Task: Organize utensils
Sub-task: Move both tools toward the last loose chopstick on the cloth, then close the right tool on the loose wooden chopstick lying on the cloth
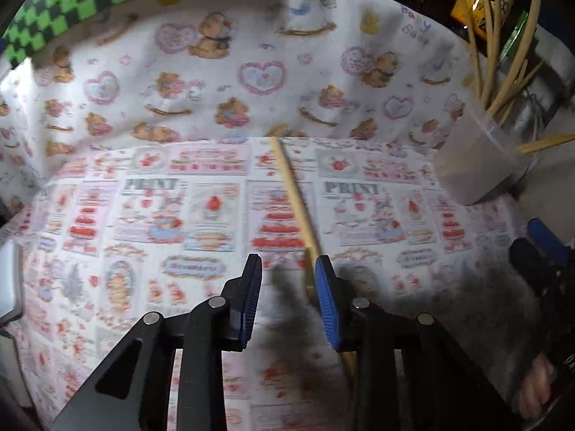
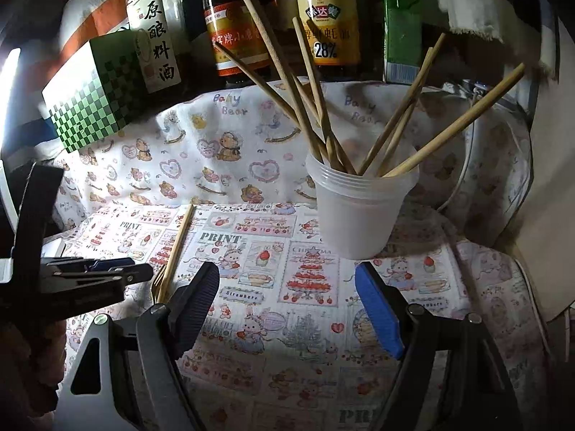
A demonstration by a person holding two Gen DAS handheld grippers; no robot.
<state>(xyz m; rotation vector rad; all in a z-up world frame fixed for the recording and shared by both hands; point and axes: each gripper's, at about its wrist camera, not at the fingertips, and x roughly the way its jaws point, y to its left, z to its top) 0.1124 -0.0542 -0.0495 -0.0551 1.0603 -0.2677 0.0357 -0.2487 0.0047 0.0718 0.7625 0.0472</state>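
Single chopstick point(image 1: 294, 201) lying on the printed cloth point(image 1: 143, 215) at frame centre, near end beside the right pad point(image 1: 325, 301) of the left claw point(image 1: 289, 301), jaws narrowed, not gripping. Plastic cup point(image 2: 359, 212) of chopsticks point(image 2: 316, 107) upper right; right claw point(image 2: 287, 309) wide, empty

**A home kitchen corner**

Bottles of cooking sauce point(image 2: 327, 25) and cooking wine point(image 2: 154, 39) with Chinese labels stand in a row at the back. In front, a tabletop is covered by a teddy-bear cloth point(image 2: 230, 151) and a strawberry-print cloth point(image 2: 287, 280). A translucent plastic cup point(image 2: 363, 212) holds wooden chopsticks point(image 2: 402, 115); a green checkered box point(image 2: 93, 107) sits alongside.
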